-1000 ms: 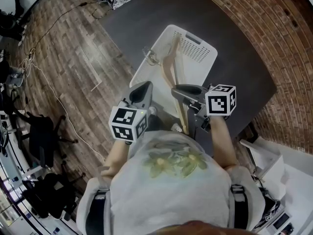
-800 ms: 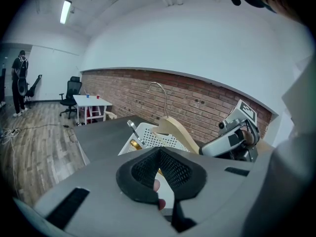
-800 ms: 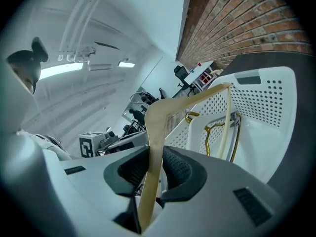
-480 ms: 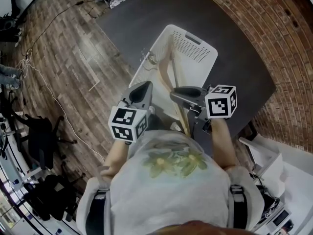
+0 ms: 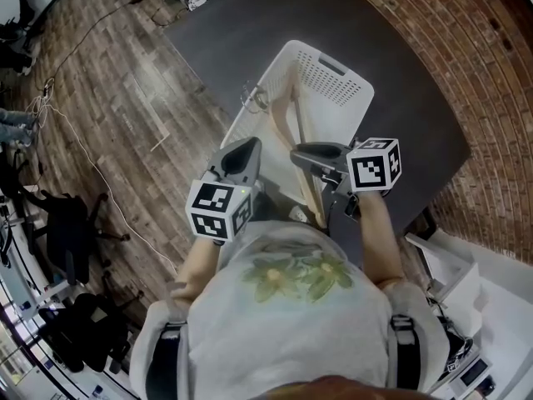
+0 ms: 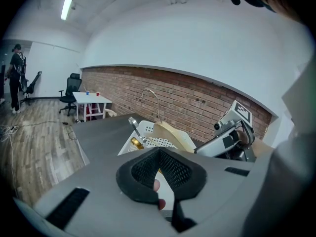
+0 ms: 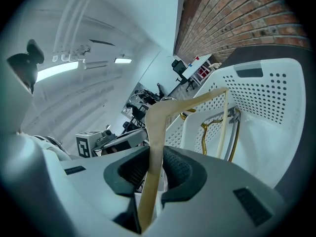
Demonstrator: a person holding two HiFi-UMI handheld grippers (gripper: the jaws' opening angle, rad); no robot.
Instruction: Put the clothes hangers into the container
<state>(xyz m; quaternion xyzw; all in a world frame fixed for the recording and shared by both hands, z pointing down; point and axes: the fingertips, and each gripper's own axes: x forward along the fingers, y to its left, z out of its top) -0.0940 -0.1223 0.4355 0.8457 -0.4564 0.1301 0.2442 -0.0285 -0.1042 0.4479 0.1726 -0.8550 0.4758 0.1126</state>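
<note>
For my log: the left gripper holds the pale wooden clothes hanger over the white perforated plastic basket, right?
No, the right gripper holds the pale wooden clothes hanger over the white perforated plastic basket; the right gripper view shows it between its fingers.

A wooden hanger (image 5: 281, 122), clamped in the right gripper (image 5: 304, 154), slants across the near half of the basket (image 5: 350, 98), with gold hangers (image 7: 202, 132) lying inside. The far half stands open from above, and bare table (image 5: 408, 132) flanks its right rim.
</note>
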